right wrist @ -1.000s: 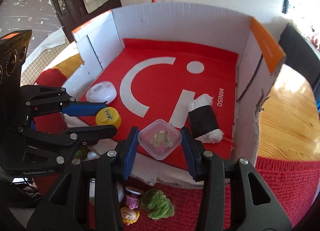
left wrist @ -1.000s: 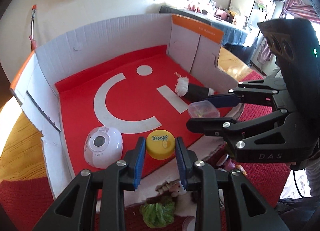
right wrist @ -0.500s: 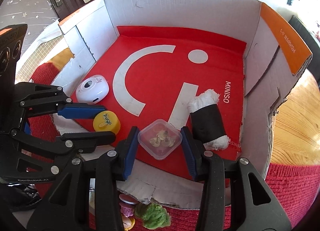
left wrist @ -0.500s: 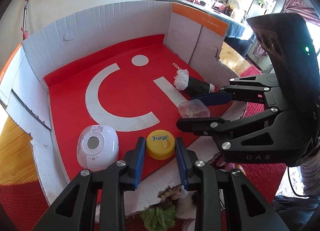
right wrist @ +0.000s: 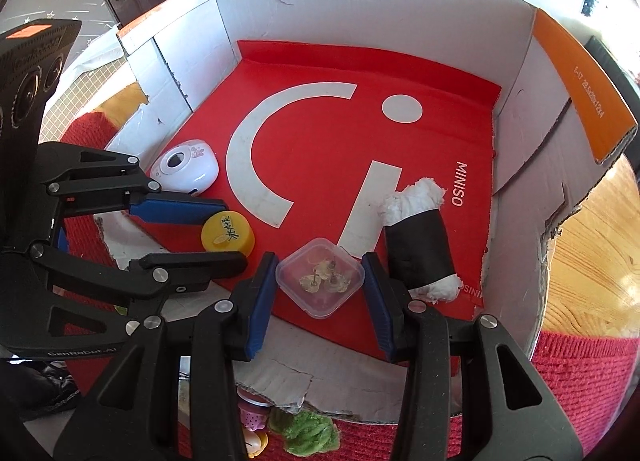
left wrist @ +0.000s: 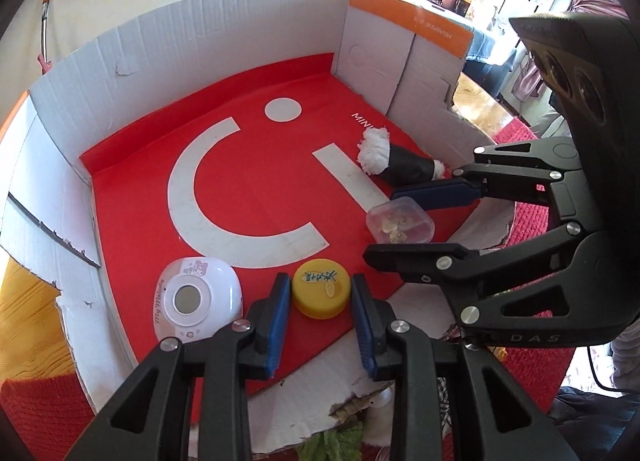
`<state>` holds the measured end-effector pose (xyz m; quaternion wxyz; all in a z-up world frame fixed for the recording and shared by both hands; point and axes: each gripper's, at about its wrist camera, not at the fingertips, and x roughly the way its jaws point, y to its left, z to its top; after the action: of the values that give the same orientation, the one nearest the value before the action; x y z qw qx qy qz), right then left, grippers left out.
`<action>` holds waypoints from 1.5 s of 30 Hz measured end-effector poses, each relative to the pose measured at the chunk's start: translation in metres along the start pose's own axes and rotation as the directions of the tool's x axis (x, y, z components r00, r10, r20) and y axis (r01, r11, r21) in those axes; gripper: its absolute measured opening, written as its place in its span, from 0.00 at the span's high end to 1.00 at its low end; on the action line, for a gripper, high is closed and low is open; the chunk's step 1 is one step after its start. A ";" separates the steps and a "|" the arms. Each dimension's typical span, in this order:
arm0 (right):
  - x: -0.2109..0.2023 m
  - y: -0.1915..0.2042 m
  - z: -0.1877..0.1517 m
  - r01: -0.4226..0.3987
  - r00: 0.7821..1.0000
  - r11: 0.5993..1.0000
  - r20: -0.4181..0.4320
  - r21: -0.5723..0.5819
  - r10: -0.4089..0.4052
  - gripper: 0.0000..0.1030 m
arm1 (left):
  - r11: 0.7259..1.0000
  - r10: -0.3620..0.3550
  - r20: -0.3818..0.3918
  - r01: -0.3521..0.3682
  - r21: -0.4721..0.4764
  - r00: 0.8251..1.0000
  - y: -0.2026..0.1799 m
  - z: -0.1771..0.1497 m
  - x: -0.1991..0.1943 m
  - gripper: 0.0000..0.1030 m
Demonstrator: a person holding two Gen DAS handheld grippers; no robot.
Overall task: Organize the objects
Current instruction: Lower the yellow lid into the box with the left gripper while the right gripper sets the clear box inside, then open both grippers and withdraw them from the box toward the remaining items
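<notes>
My left hand-held gripper (left wrist: 320, 321) sits with its blue pads spread on either side of the yellow cap (left wrist: 320, 293), a sliver of gap each side. The cap rests on the red floor of the cardboard box (left wrist: 240, 45), near the white My Melody device (left wrist: 198, 303). My right hand-held gripper (left wrist: 400, 221) brackets the clear container (left wrist: 400, 219), beside the black-and-white roll (left wrist: 394, 163).

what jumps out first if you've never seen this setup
The bright red box floor with its big white smiley, walled by white cardboard, fills both views. Along its near edge sit a white gadget, a yellow cap between the open left gripper, and a clear case between the open right gripper. A black roll with white ends lies just right of the case.
</notes>
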<state>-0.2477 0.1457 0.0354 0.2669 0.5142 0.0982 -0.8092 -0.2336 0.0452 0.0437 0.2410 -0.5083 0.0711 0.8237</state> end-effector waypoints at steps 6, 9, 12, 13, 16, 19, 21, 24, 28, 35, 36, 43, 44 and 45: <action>0.000 0.002 0.000 0.012 1.000 1.000 -0.004 -0.017 -0.013 0.60 | 1.000 0.003 0.001 -0.003 0.008 1.000 0.000 0.000 0.001 0.69; 0.000 0.002 0.000 0.013 1.000 1.000 -0.004 -0.016 -0.013 0.60 | 1.000 0.002 0.002 -0.002 0.008 1.000 0.000 0.000 0.000 0.69; 0.000 0.001 0.000 0.012 1.000 1.000 -0.003 -0.015 -0.012 0.60 | 1.000 0.003 0.002 -0.003 0.008 1.000 0.000 0.000 0.000 0.67; -0.001 0.001 0.000 0.012 1.000 1.000 -0.002 -0.014 -0.012 0.60 | 1.000 0.005 0.002 -0.005 0.008 1.000 0.000 0.000 -0.001 0.65; 0.000 0.002 0.000 0.011 1.000 1.000 -0.002 -0.014 -0.011 0.59 | 1.000 0.003 0.005 -0.003 0.002 1.000 0.002 0.000 -0.002 0.63; -0.001 0.003 0.000 0.010 1.000 1.000 -0.001 -0.013 -0.010 0.59 | 1.000 0.000 0.007 0.000 -0.001 1.000 0.002 0.000 -0.003 0.62; -0.001 0.003 0.000 0.009 1.000 1.000 0.003 -0.010 -0.009 0.59 | 1.000 -0.002 0.011 0.003 -0.006 1.000 0.002 0.000 -0.006 0.62; -0.004 0.004 0.000 0.007 1.000 1.000 0.012 -0.002 -0.007 0.56 | 1.000 -0.004 0.020 0.005 -0.013 1.000 0.002 0.000 -0.008 0.62; -0.008 0.005 0.000 0.016 1.000 1.000 0.027 0.002 -0.016 0.54 | 1.000 -0.006 0.037 0.007 -0.018 0.999 0.002 -0.002 -0.012 0.58; -0.021 0.007 -0.003 0.028 0.998 1.000 0.061 0.001 -0.028 0.54 | 1.000 0.004 0.072 -0.002 -0.025 0.997 0.000 -0.004 -0.023 0.57; -0.024 0.008 -0.004 0.031 0.997 1.000 0.068 -0.001 -0.031 0.54 | 1.000 0.005 0.077 -0.003 -0.030 0.997 0.000 -0.004 -0.025 0.57; -0.040 0.010 -0.007 0.039 0.993 0.999 0.111 0.001 -0.039 0.50 | 0.998 0.006 0.120 0.002 -0.067 0.993 0.004 -0.009 -0.040 0.52; -0.043 0.011 -0.008 0.040 0.992 0.999 0.120 0.002 -0.039 0.50 | 0.997 0.006 0.128 0.003 -0.071 0.992 0.004 -0.010 -0.042 0.51; -0.045 0.011 -0.008 0.040 0.991 0.999 0.126 0.003 -0.040 0.49 | 0.997 0.006 0.132 0.004 -0.073 0.991 0.004 -0.011 -0.044 0.51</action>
<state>-0.2205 0.1547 0.0728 0.2561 0.4600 0.0916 -0.8452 -0.2104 0.0236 0.0765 0.2259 -0.4609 0.0249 0.8579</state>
